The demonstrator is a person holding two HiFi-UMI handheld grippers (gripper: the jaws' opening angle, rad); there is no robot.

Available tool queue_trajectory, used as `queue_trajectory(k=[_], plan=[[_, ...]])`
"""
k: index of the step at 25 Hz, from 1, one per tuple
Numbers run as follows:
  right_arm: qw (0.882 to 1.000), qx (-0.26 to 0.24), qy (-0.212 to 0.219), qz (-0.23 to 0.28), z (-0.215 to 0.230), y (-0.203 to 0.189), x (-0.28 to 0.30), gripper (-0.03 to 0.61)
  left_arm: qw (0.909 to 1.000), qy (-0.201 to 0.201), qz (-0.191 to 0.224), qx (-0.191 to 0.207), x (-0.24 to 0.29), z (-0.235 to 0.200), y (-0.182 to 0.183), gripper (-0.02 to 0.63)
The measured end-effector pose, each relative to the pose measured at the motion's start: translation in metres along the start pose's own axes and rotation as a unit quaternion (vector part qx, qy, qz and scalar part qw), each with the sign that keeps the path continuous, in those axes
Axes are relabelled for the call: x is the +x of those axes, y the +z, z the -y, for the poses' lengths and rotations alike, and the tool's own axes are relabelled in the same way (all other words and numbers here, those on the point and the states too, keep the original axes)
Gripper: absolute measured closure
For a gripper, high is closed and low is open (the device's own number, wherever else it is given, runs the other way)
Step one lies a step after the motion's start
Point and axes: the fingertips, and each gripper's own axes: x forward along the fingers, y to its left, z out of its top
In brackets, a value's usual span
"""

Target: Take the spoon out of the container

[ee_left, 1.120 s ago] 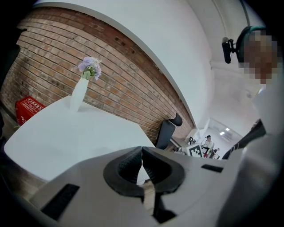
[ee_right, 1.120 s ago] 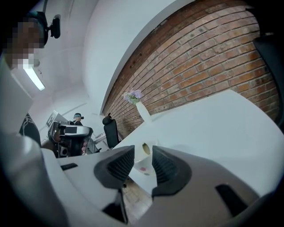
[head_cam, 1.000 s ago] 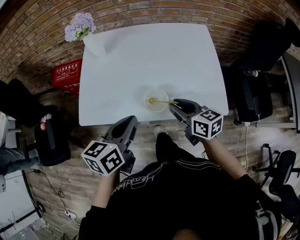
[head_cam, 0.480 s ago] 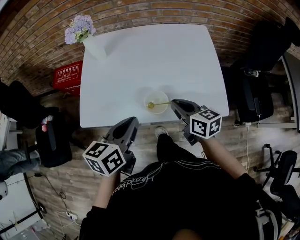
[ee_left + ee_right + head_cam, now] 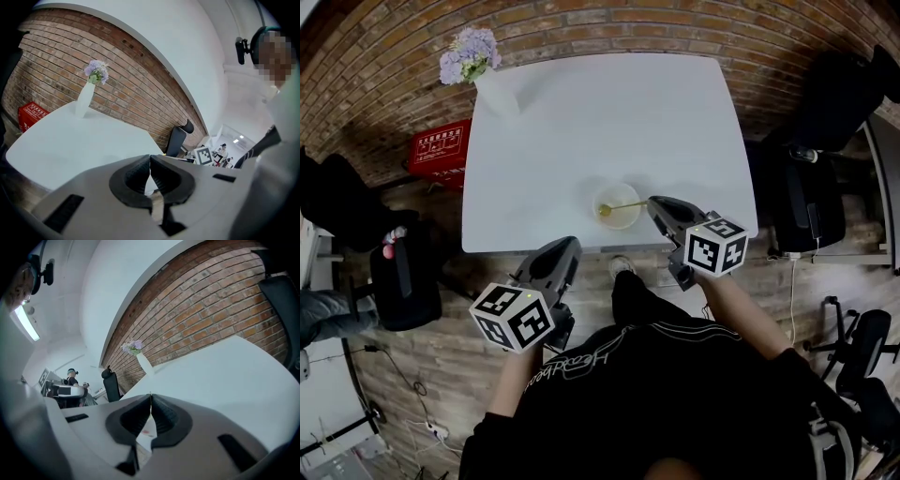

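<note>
We record a smooth matt table [image 5: 600, 122], with a glossy translucent plastic container [image 5: 616, 217] at its 6 o'clock edge holding a shiny gold-toned metal spoon [image 5: 624, 205]. The left gripper [image 5: 568, 246] and right gripper [image 5: 653, 202] are matt grey plastic with ribbed black pads [image 5: 137, 176]; the wall [image 5: 609, 23] at 12 o'clock is rough brick.

"What is everything resting on?"

"A white rectangular table [image 5: 609, 122] with rounded corners and a plain, smooth top."

"And what sits directly on it?"

"Two things. A white tapered vase [image 5: 497, 92] holding purple flowers [image 5: 469, 54] stands upright at the far left corner. A small round translucent container [image 5: 623, 223] sits near the front edge, a little right of the middle."

"Are they close together?"

"No, they are well apart, with only bare white tabletop between them."
</note>
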Motion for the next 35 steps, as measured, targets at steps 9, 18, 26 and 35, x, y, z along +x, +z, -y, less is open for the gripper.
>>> queue_trajectory(k=[9,18,26,35], plan=[[1.0,-0.015,0.005,0.025,-0.017,0.02,-0.022,0.578,0.9998,-0.005,0.016,0.013,-0.017,0.014,0.005,0.609],[0.995,-0.067,0.03,0.074,-0.068,0.045,-0.07,0.578,0.9984,-0.016,0.046,0.027,-0.047,0.04,0.009,0.609],[0.987,-0.124,0.039,0.098,-0.111,0.053,-0.11,0.578,0.9967,-0.022,0.064,0.045,-0.068,0.064,0.005,0.609],[0.981,-0.151,0.056,0.112,-0.145,0.053,-0.139,0.578,0.9944,-0.018,0.075,0.072,-0.088,0.086,0.009,0.609]])
